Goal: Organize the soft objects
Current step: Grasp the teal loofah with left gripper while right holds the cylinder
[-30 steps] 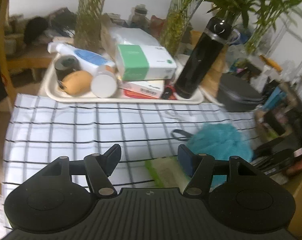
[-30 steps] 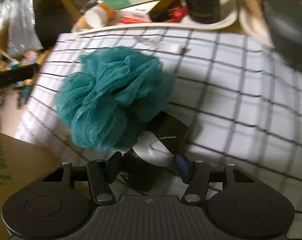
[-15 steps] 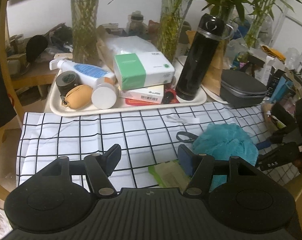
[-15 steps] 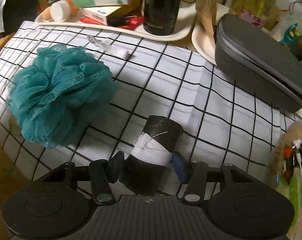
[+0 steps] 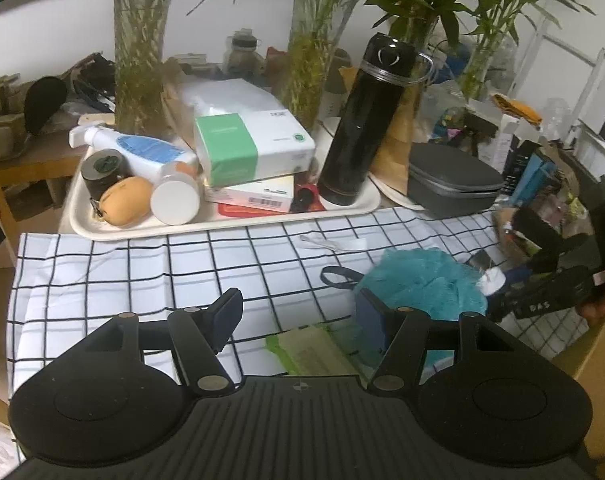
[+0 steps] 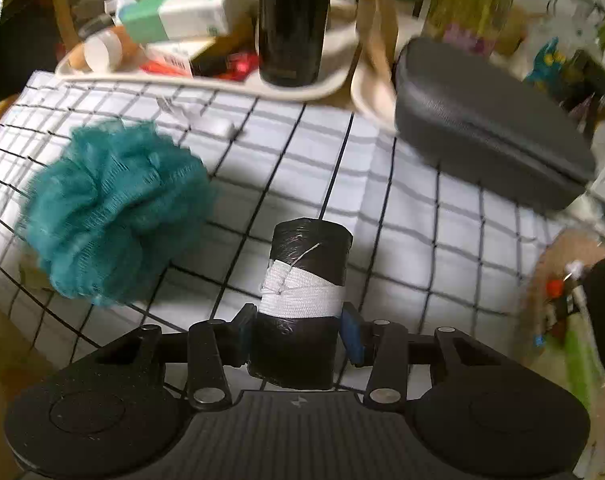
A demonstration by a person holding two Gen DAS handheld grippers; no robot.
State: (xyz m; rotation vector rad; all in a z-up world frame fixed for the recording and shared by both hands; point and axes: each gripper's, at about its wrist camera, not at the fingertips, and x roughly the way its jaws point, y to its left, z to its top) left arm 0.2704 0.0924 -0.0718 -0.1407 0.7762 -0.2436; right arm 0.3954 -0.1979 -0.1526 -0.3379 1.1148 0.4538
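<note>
Right wrist view shows the checked cloth [image 6: 402, 256], then the teal bath pouf [image 6: 110, 208] lying loose on it, then the black bag roll [image 6: 302, 296] pinched in the right gripper [image 6: 298, 328]. The left gripper [image 5: 298, 316] is spread, holding nothing. Sorting looks barely begun.

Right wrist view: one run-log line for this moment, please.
right gripper: shut on black roll | left gripper: open, nothing held | teal loofah: on checkered cloth
</note>
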